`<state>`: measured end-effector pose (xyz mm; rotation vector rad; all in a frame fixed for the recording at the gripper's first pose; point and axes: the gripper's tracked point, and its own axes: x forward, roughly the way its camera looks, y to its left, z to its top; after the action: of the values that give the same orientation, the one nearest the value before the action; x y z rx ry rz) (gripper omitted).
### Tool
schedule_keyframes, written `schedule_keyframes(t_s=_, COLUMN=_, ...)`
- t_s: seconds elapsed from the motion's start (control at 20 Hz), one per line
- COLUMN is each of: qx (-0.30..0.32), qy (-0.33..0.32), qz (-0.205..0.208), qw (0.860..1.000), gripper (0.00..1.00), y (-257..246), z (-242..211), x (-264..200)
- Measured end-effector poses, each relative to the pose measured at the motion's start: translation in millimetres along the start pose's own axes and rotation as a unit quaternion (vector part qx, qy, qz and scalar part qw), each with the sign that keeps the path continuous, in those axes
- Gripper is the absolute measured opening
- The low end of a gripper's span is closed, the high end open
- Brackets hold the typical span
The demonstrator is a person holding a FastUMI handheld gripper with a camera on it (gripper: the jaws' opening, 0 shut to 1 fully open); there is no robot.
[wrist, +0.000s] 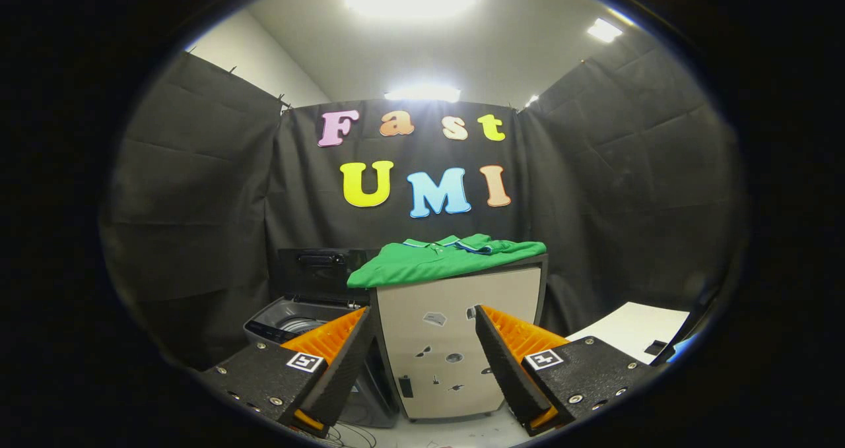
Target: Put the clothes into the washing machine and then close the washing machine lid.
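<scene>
The washing machine [300, 326] is seen with lid raised, its drum partly hidden behind one finger; a green shirt [449, 260] is laid on the cabinet [455, 342]; the gripper [422, 355] is spread wide, nothing held.

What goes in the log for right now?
tool: open, holding nothing | folded green polo shirt: on beige cabinet, beyond fingers | grey washing machine: lid up
</scene>
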<state>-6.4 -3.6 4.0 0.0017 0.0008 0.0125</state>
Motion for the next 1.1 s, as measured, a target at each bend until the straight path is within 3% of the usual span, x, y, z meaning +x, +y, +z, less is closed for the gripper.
schedule_keyframes(t_s=0.6, qx=-0.001, qy=-0.011, qz=0.01, qw=1.0, gripper=0.95, y=0, z=17, x=-2)
schedule_keyframes(t_s=1.1, qx=-0.011, qy=-0.014, qz=0.025, qw=1.0, gripper=0.95, y=-10, z=37, x=43)
